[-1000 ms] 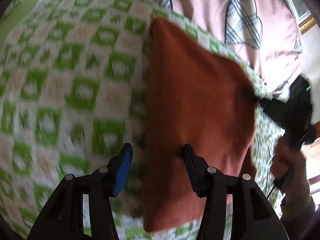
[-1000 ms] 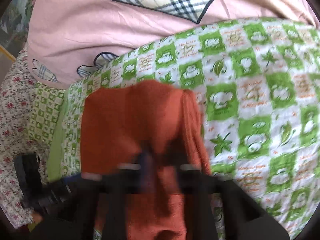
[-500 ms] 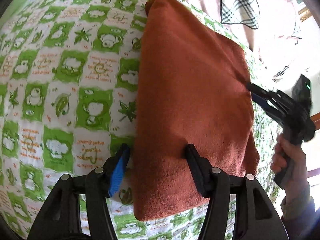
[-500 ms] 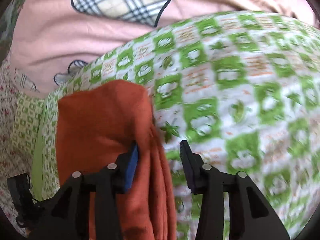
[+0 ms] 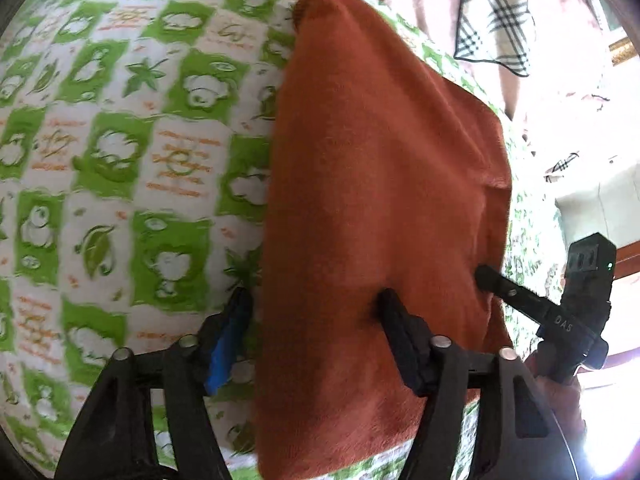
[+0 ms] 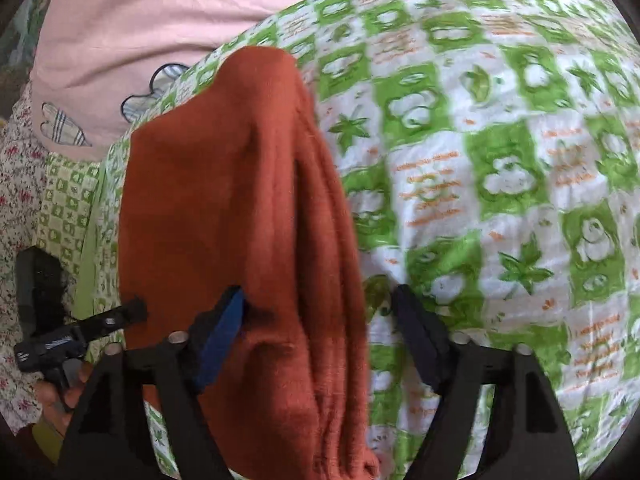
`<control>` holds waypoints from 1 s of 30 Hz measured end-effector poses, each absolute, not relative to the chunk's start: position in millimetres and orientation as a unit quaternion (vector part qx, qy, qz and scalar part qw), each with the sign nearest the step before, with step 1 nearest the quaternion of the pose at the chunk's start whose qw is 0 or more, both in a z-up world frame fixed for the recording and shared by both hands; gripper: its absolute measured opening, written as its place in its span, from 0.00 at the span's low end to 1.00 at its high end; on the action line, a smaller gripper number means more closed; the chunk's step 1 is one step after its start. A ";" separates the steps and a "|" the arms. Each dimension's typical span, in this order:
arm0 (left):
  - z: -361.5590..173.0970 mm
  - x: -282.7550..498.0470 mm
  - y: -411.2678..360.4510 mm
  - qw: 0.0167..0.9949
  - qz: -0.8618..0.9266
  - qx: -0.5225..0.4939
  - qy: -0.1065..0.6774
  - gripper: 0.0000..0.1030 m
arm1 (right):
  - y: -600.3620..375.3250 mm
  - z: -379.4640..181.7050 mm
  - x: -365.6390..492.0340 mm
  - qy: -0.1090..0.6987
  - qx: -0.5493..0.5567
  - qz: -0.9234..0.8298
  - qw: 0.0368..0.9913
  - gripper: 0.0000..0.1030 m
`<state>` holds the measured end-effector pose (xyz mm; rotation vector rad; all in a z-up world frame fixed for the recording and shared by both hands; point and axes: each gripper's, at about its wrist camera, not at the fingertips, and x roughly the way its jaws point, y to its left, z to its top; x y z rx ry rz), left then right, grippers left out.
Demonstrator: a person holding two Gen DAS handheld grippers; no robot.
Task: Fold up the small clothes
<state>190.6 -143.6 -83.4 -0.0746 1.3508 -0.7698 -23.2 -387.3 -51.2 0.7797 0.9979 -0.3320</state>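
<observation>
**Rust garment lying folded on the checked bedspread, both grippers spread over its edges**

We are looking at a rust-orange knit garment (image 5: pixel 380 208) lying folded in a long strip on the green-and-white checked bedspread (image 5: pixel 120 152). A pink quilt with plaid hearts (image 6: pixel 132 40) is sitting beyond the far end of the bedspread.

We are holding the left gripper (image 5: pixel 316 312) with its jaws parted, straddling the garment's left edge: the blue-padded finger (image 5: pixel 228 344) is resting over the bedspread just beside the cloth, the black finger pressing onto the cloth itself. Nothing is being pinched.

The right gripper (image 6: pixel 320 312) is also standing wide apart. It is spanning the garment's right edge, where stacked folds are showing as several parallel ridges; its blue finger is lying on the cloth, its black one over the bedspread.

From the left wrist view, the right gripper's tip is touching the garment's right side. From the right wrist view, the left gripper's tip is meeting the opposite edge.
</observation>
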 end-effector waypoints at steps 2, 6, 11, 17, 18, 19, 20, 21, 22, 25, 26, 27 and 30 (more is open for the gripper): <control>-80.0 185.5 -150.4 0.718 -0.352 -0.018 0.600 0.40 | -380.6 -54.3 -13.1 0.479 0.361 -0.142 0.787 0.39; -59.1 178.2 -141.0 0.727 -0.373 -0.026 0.576 0.22 | -372.5 -38.6 -9.7 0.474 0.352 -0.155 0.792 0.26; -22.6 164.0 -100.1 0.750 -0.380 -0.041 0.540 0.19 | -341.3 -12.7 -3.2 0.453 0.346 -0.115 0.814 0.21; 6.7 152.5 -35.5 0.776 -0.360 -0.052 0.515 0.18 | -280.7 11.3 34.4 0.431 0.308 -0.038 0.847 0.16; 9.2 150.3 -28.7 0.780 -0.356 -0.048 0.512 0.18 | -268.4 12.6 44.9 0.440 0.290 -0.030 0.849 0.16; 9.7 148.6 -21.9 0.785 -0.350 -0.043 0.510 0.18 | -258.2 12.3 51.4 0.446 0.275 -0.023 0.851 0.16; 7.5 145.6 -14.4 0.787 -0.343 -0.040 0.512 0.18 | -248.5 11.1 59.1 0.450 0.267 -0.012 0.852 0.16; 3.8 143.5 -0.2 0.785 -0.339 -0.043 0.517 0.18 | -240.6 7.1 65.7 0.456 0.264 -0.004 0.850 0.16; -3.6 141.9 6.4 0.780 -0.334 -0.050 0.527 0.18 | -235.2 1.9 69.8 0.465 0.260 -0.001 0.846 0.16; -24.9 137.5 14.7 0.771 -0.323 -0.056 0.547 0.18 | -233.3 -13.1 58.6 0.487 0.259 -0.016 0.834 0.16; -31.0 136.4 15.4 0.770 -0.320 -0.055 0.549 0.18 | -236.7 -20.1 52.6 0.493 0.265 -0.031 0.828 0.16; -36.4 136.5 16.1 0.770 -0.317 -0.054 0.551 0.18 | -242.7 -25.6 46.5 0.498 0.270 -0.043 0.823 0.16; -52.8 142.2 13.0 0.762 -0.318 -0.057 0.561 0.19 | -259.2 -46.3 27.8 0.499 0.313 -0.071 0.805 0.16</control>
